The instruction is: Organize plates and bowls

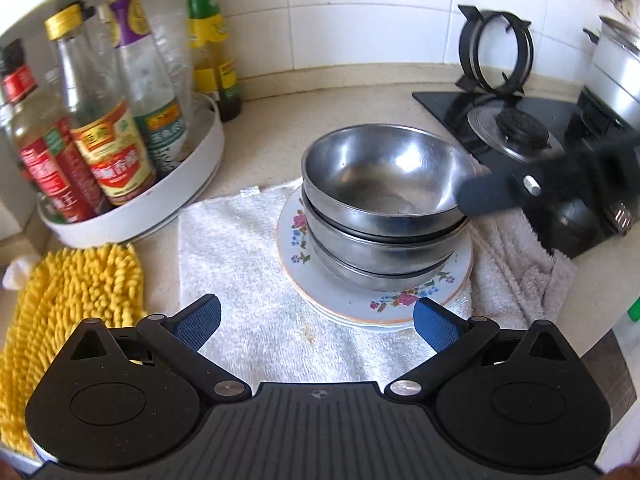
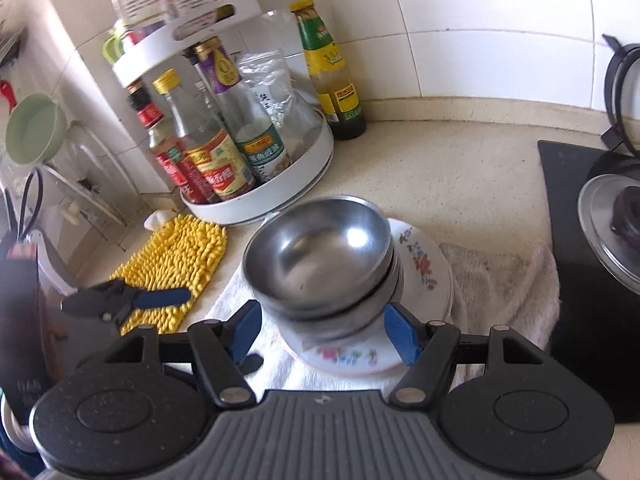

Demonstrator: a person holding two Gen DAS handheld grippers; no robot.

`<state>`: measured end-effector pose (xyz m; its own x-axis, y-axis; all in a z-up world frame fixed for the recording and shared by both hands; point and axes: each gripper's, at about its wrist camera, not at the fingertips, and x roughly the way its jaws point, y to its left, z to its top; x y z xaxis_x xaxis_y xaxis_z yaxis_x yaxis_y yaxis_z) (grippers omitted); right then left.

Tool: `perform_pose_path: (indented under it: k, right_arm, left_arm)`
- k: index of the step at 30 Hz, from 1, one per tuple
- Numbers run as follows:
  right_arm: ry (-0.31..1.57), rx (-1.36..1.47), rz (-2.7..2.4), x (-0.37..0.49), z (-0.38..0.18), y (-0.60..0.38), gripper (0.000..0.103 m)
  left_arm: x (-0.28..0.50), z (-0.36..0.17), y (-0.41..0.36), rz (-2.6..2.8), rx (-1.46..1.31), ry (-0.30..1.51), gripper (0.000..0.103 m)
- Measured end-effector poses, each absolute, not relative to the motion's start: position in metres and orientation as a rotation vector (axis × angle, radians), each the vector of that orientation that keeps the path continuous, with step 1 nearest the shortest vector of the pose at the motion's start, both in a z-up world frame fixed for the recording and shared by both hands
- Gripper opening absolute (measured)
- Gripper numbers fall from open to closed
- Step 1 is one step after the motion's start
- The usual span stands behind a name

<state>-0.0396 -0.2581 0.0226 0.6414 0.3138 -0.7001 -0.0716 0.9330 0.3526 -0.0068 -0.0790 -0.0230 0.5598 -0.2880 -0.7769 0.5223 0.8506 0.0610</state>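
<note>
While both grippers hovered over the counter, the left gripper (image 1: pixel 316 322) stood with its blue pads wide apart and nothing between them. To its far left lay a yellow chenille cloth (image 1: pixel 76 304). Ahead and left of it sat a white turntable rack (image 1: pixel 160 204) crowded with sauce bottles (image 1: pixel 114 156); their red, yellow and green labels carried Chinese characters too small and blurred to read. A taller green-capped bottle (image 1: pixel 208 36) with a yellow label stood on the counter just behind the rack. Straight ahead of the pads a white towel (image 1: pixel 240 272) was spread out, and on it rested floral plates (image 1: pixel 320 292) stacked together, with three nested steel bowls (image 1: pixel 380 200) on top of them. A small tag at the towel's far edge bore print that could not be read. To the right, beyond the bowls, was a black gas hob (image 1: pixel 520 120) with a burner and an upright pan support.

The right gripper (image 2: pixel 320 332) was also open, its jaws spread to either side of the bowl stack without pressing on it, so it held nothing. From the left camera one of its fingers (image 1: pixel 484 196) reached in beside the rim of the top bowl; whether it touched could not be told. In the right wrist view the left gripper's finger showed over the yellow cloth, left of the stack.
</note>
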Motion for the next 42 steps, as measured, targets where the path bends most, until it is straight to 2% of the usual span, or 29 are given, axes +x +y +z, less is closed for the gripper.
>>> perform_pose_path:
  k: [24, 42]
  right_arm:
    - [0.888, 0.32, 0.232, -0.123, -0.001, -0.294, 0.08]
    - [0.873, 0.327, 0.233, -0.139, -0.002, -0.308, 0.081]
  left_arm:
    - [-0.086, -0.019, -0.1, -0.199, 0.089, 0.88, 0.103]
    - [-0.108, -0.016, -0.108, -0.168, 0.048, 0.868, 0.103]
